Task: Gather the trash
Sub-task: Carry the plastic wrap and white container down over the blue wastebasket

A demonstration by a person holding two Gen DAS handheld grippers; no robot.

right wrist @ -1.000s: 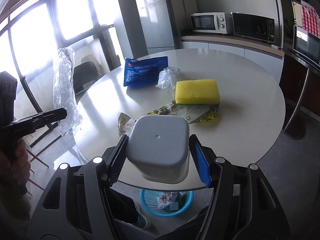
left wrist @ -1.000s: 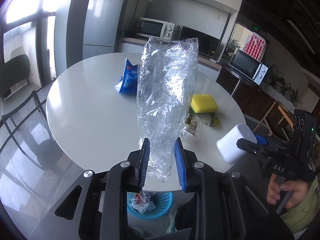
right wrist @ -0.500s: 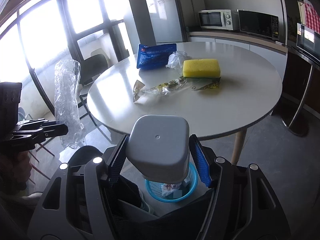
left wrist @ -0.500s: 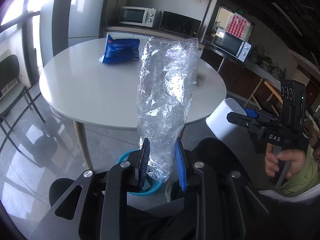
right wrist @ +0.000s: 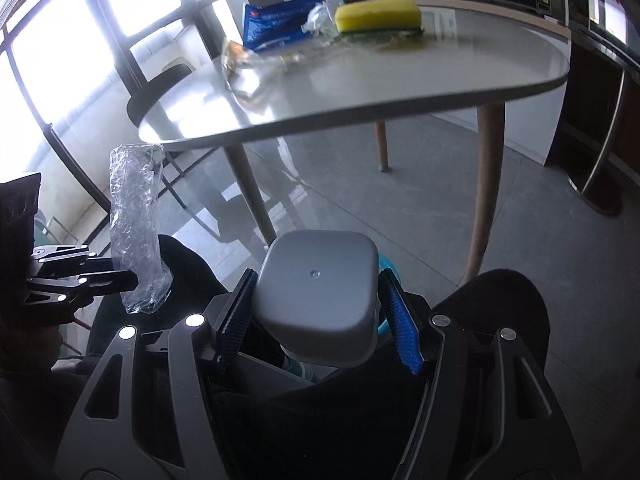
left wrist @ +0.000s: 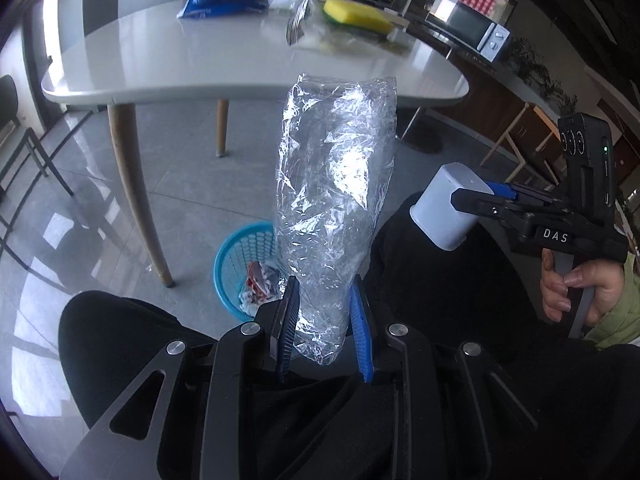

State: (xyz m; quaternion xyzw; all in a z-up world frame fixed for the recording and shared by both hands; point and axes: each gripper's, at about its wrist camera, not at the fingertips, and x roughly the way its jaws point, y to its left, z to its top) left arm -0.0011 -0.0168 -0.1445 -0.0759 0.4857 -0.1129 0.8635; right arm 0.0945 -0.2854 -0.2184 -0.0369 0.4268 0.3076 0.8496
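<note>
Step in hand: I judge this the carry-to-bin stage, both loads lowered below the round white surface (left wrist: 168,64) toward the blue perforated plastic waste basket (left wrist: 236,256) on the floor, which already contains crumpled wrappers.

Left gripper (left wrist: 325,328): fingers narrowed onto the lower end of a crumpled clear plastic wrapper (left wrist: 334,184), which stands upright above them. The basket lies just beyond and below, partly hidden behind the wrapper.

Right gripper (right wrist: 318,320): fingers spread fairly wide, clamped on the sides of a white rounded-square plastic container (right wrist: 316,280), base facing the camera. A sliver of the basket's blue rim shows behind it.

Remaining on the surface: blue printed snack bag (right wrist: 280,20), yellow sponge with green backing (right wrist: 378,16), clear crinkled film wrapper (right wrist: 256,60).

Next move, as I judge it: bring each load over the basket mouth, then spread the fingers. The light wrapper may cling or drift past the rim.
</note>
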